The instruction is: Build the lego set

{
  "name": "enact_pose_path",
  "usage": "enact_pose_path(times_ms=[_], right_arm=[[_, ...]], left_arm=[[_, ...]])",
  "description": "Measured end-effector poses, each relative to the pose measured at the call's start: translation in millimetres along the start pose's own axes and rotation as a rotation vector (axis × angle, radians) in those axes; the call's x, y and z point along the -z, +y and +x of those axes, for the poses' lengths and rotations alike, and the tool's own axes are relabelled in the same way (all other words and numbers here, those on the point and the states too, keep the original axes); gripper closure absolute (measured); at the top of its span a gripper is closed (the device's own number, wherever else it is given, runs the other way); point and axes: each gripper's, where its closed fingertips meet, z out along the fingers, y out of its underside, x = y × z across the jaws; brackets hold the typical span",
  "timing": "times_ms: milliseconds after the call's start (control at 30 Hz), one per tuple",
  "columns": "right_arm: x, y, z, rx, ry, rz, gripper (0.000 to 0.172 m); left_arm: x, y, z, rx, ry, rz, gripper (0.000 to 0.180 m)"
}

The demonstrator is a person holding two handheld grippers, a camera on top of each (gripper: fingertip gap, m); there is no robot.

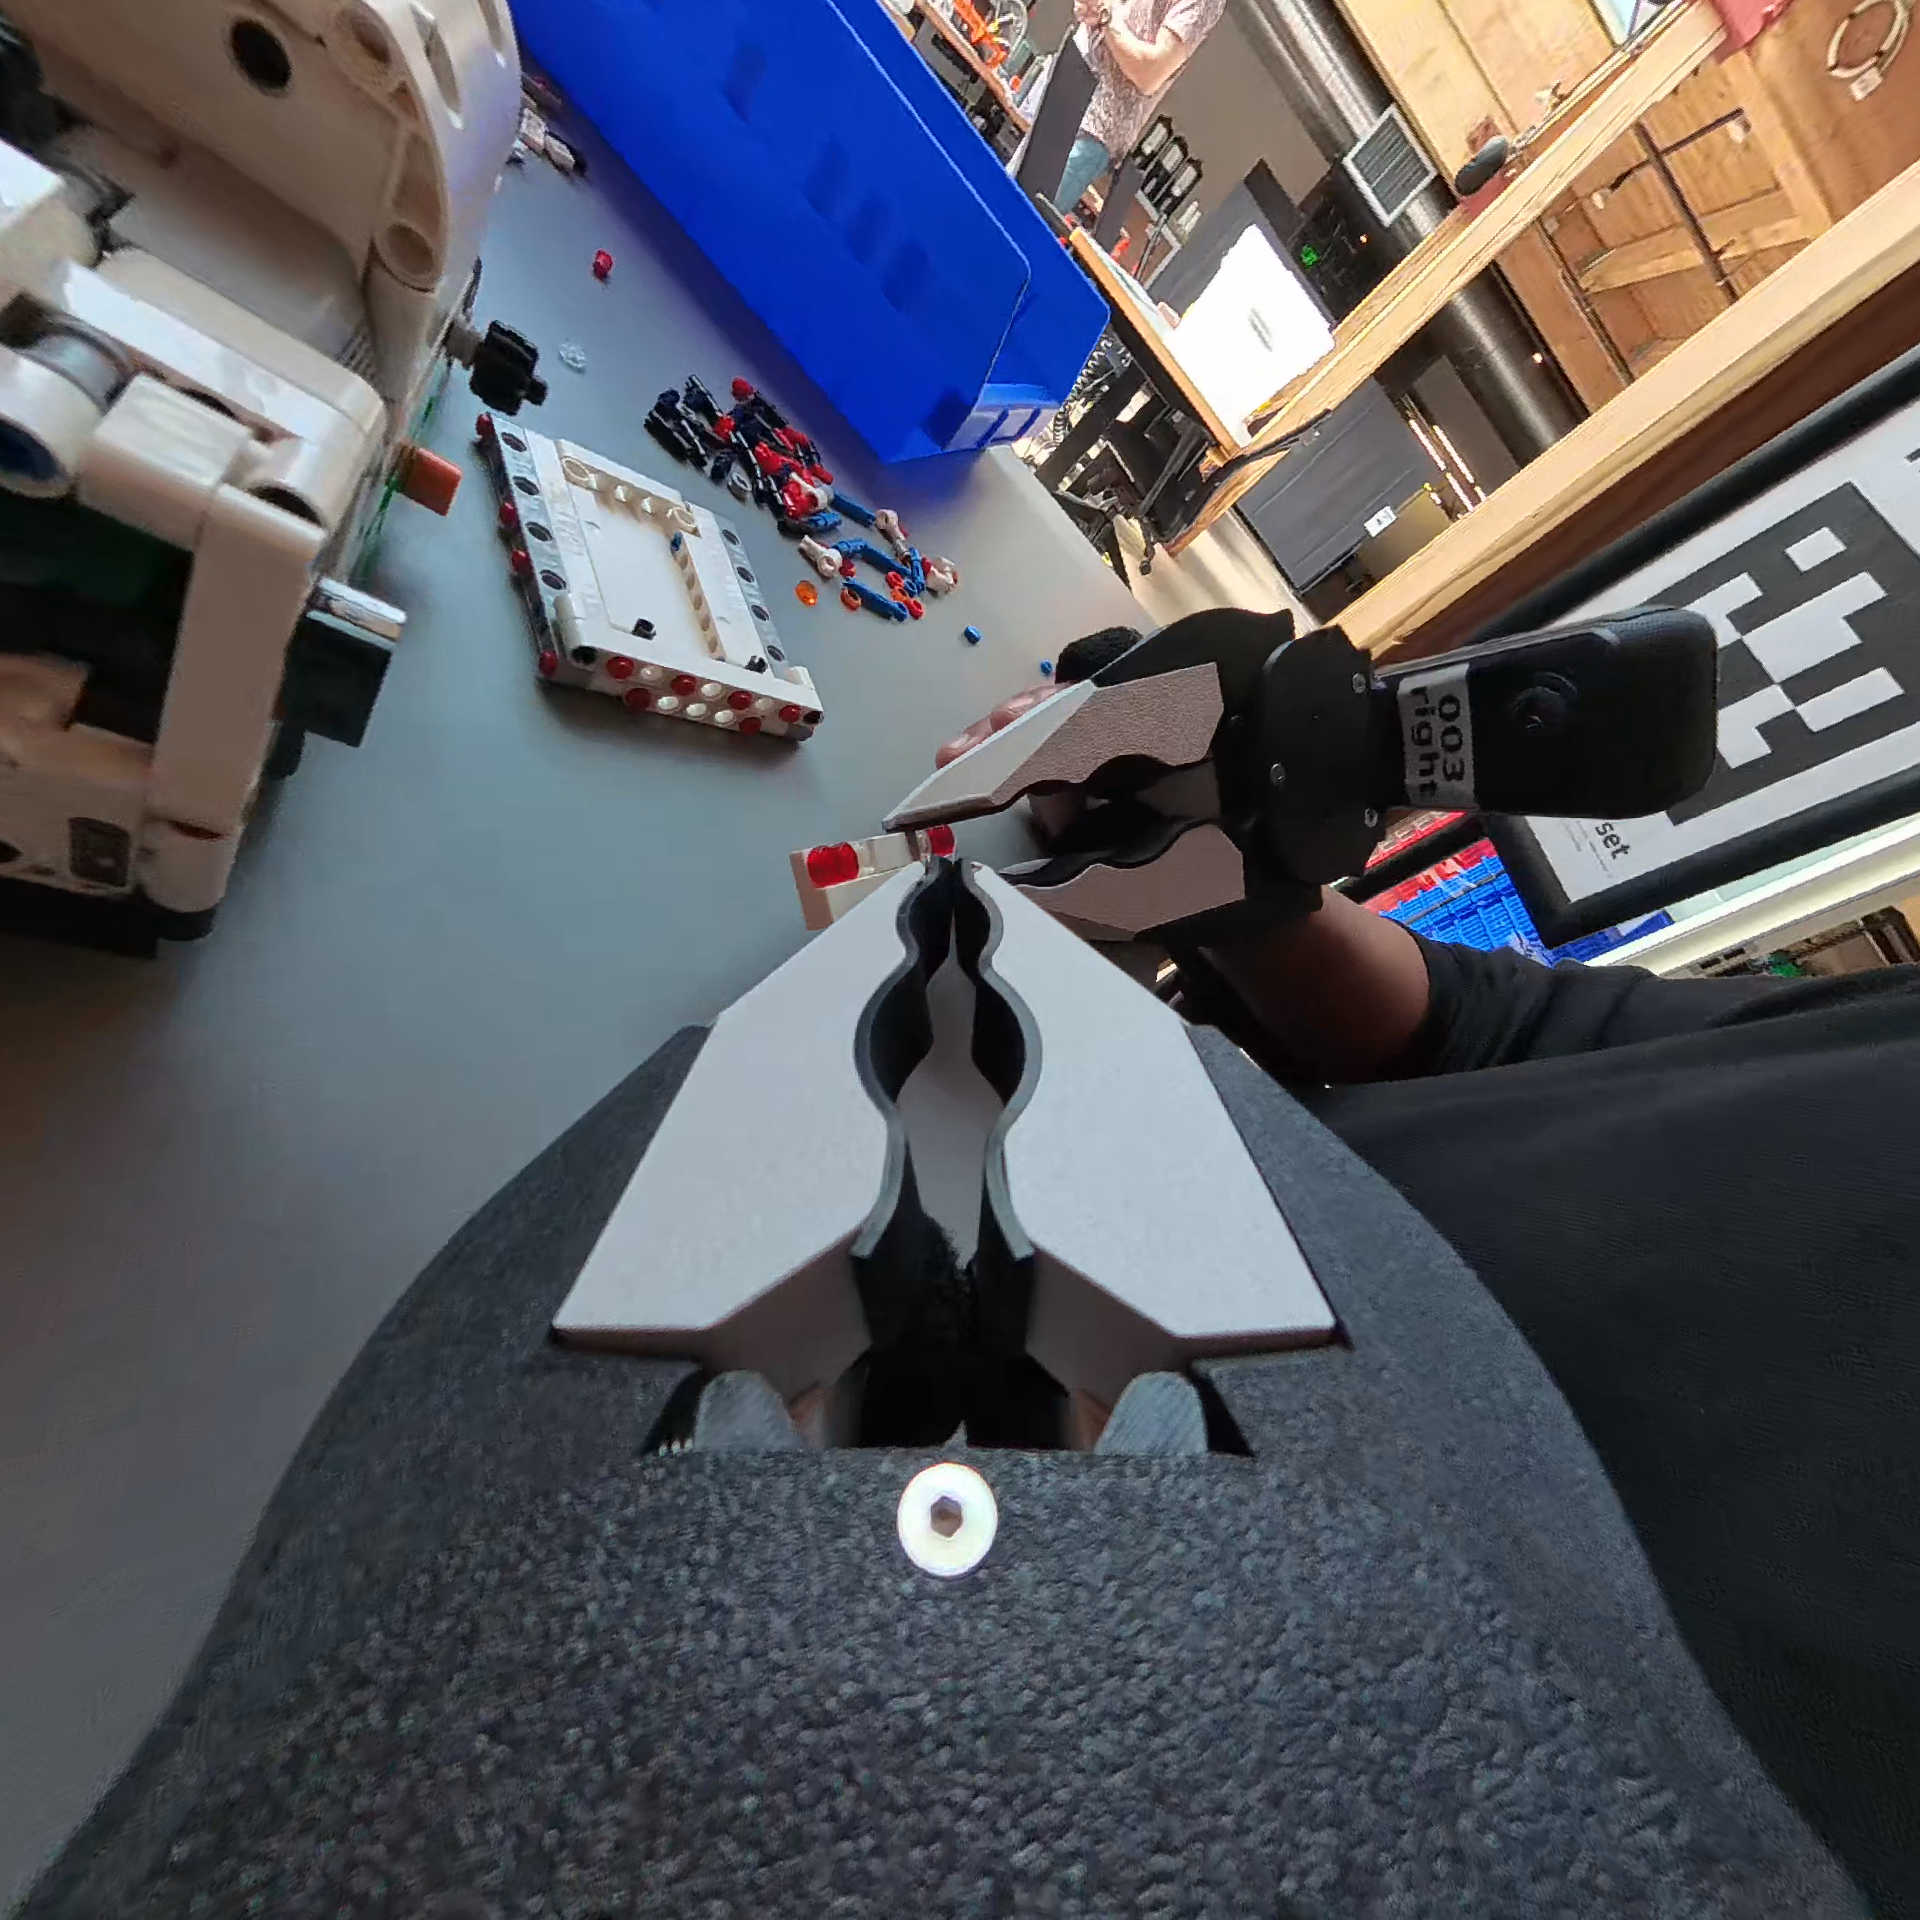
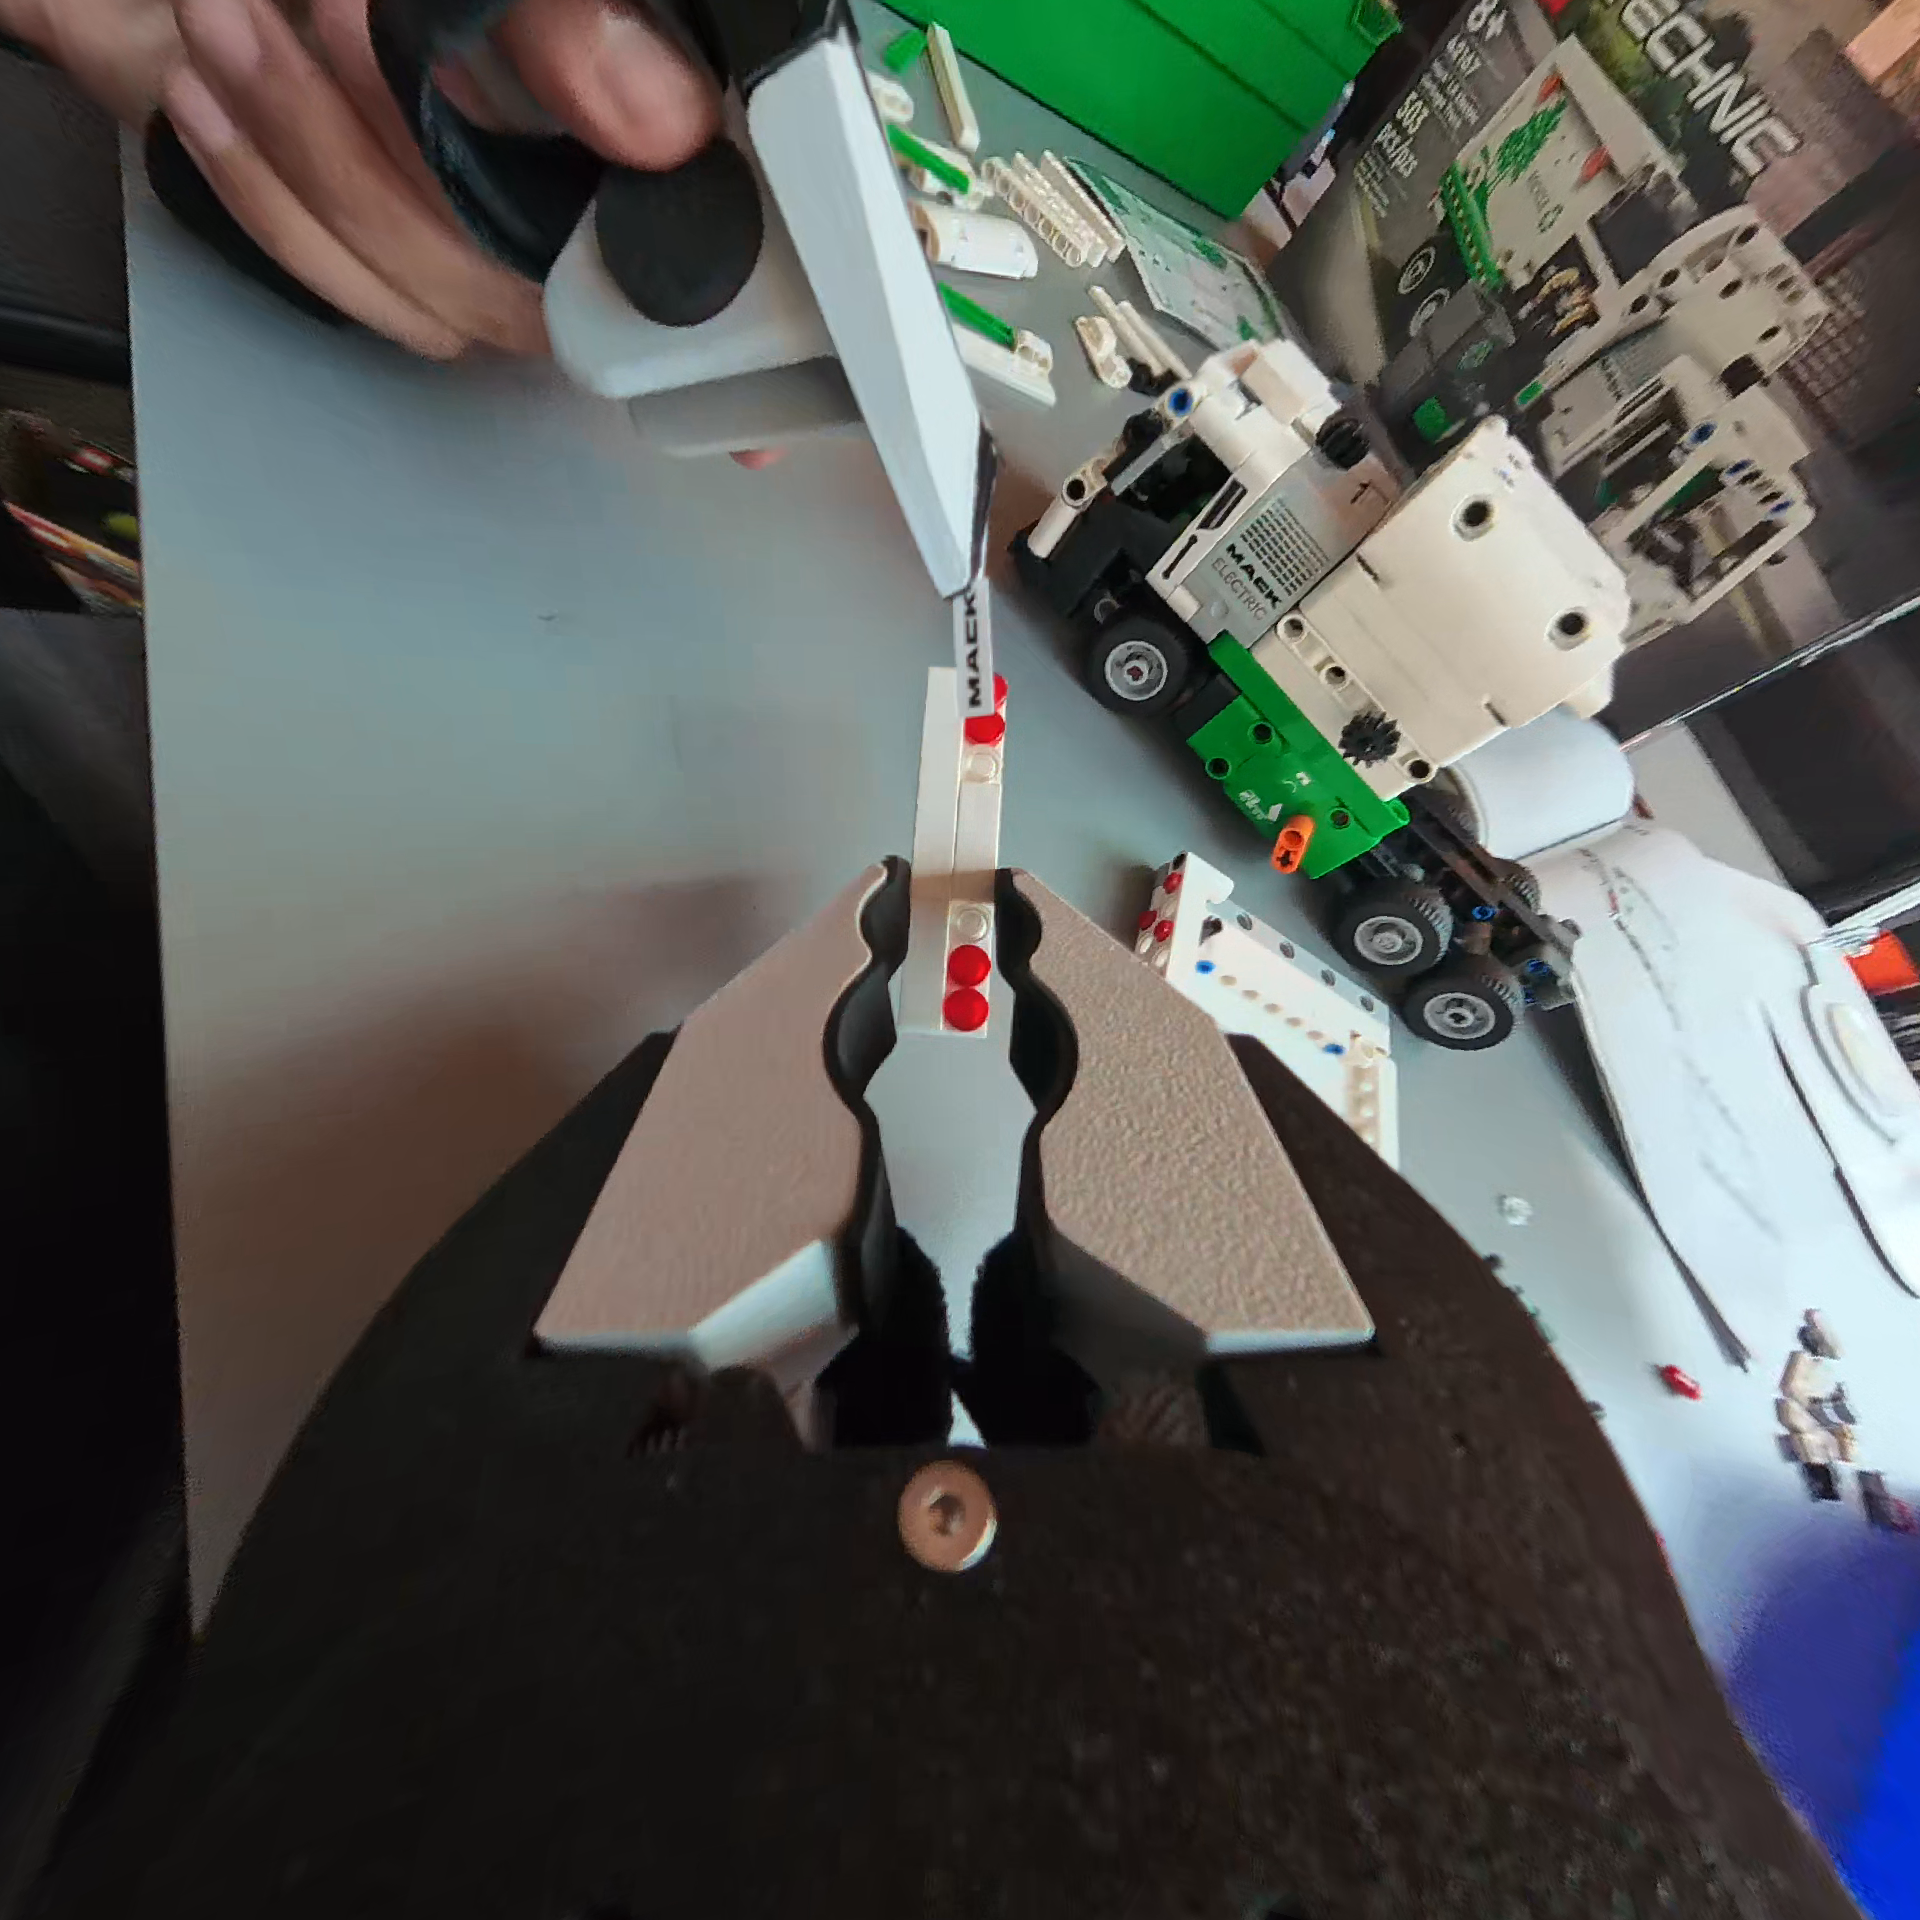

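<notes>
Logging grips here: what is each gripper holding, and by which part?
Right gripper clamps the white brick bar with red studs across its sides. Left gripper pinches a small lettered strip by one end.

White bar (image 2: pixel 954 831) with red studs; white-and-green truck (image 2: pixel 1340 623); blue bin (image 1: pixel 831 208); grey table (image 1: pixel 468 883).

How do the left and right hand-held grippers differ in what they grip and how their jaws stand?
The left hand-held gripper pinches a thin sticker strip; the right hand-held gripper clamps a white bar with red studs. The left's jaws almost meet; the right's stand apart by the bar's width. The left's strip touches the bar's far end, while the right grips the bar nearer its other end. Both have grey fingers with wavy black pads.
</notes>
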Motion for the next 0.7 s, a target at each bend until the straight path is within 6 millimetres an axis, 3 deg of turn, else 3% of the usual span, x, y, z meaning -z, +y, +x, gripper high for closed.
enact_pose_path(times_ms=[33,700], right_arm=[[-1,1,-1,-0.019,-0.019,-0.007,0.157],[-4,3,-2,0.078,0.035,-0.029,0.157]], left_arm=[[-1,0,-2,0.005,-0.013,-0.004,0.18],[-17,9,-10,0.076,-0.04,-0.08,0.18]])
